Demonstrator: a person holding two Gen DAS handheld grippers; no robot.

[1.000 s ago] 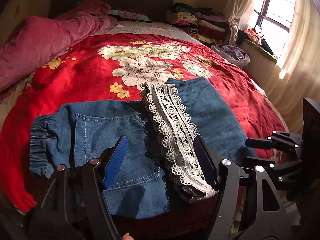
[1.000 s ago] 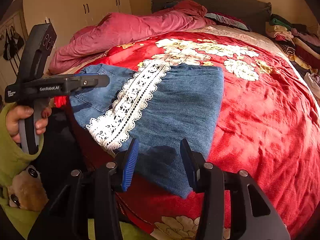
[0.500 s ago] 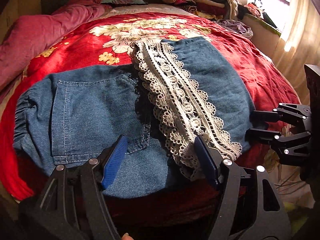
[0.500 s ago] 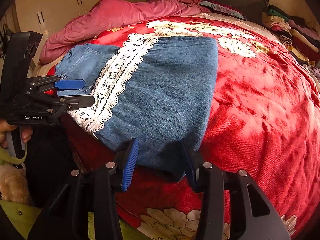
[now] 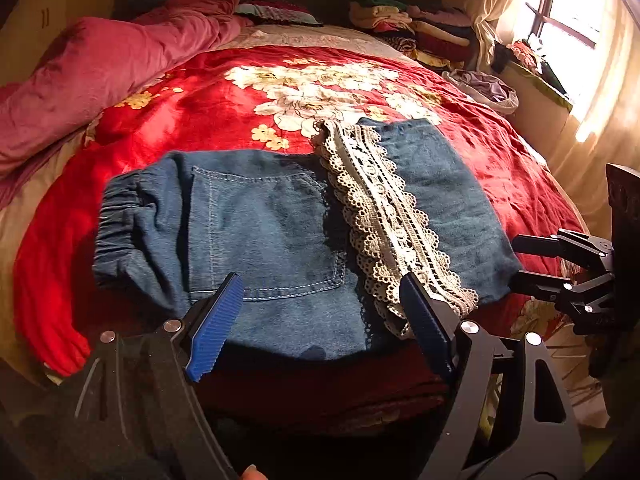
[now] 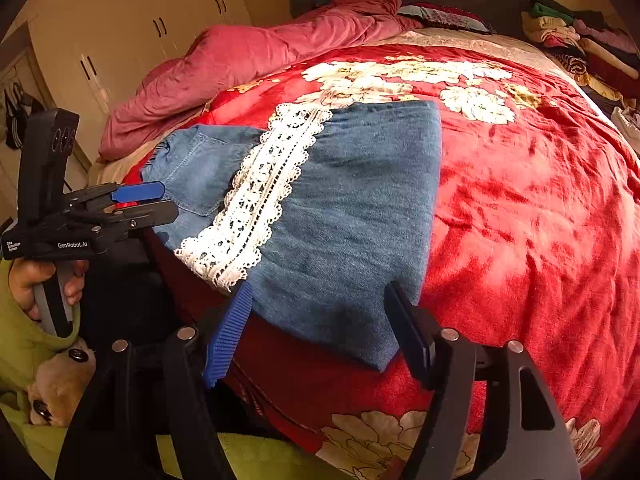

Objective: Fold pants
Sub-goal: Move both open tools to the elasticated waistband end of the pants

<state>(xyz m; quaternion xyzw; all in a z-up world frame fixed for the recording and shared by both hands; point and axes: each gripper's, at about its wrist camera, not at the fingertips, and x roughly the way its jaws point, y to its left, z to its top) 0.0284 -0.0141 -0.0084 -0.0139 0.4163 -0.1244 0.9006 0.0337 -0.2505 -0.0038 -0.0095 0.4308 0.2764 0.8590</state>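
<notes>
Blue denim pants (image 5: 272,232) lie folded on the red floral blanket (image 5: 208,104), a cream lace trim (image 5: 384,216) running across them and an elastic waistband at the left. My left gripper (image 5: 320,332) hovers over their near edge; its jaws are opening and the pads touch no cloth. In the right wrist view the pants (image 6: 352,208) and lace (image 6: 256,200) reach the bed's near edge. My right gripper (image 6: 320,340) stands at the near right corner with its jaws opening, and the corner lies loose between them. Each gripper shows in the other's view: right gripper (image 5: 516,261), left gripper (image 6: 168,202).
A pink duvet (image 5: 100,64) is bunched along the left side of the bed. Stacked folded clothes (image 5: 408,28) sit at the headboard's right, near a curtained window (image 5: 568,20). Cream wardrobes (image 6: 120,28) stand to the left. A hand (image 6: 24,284) in a green sleeve holds the left gripper.
The right jaws, narrow around the pants' corner, have spread wide. The left jaws have widened a little. Both views have drawn back from the pants since half a second ago.
</notes>
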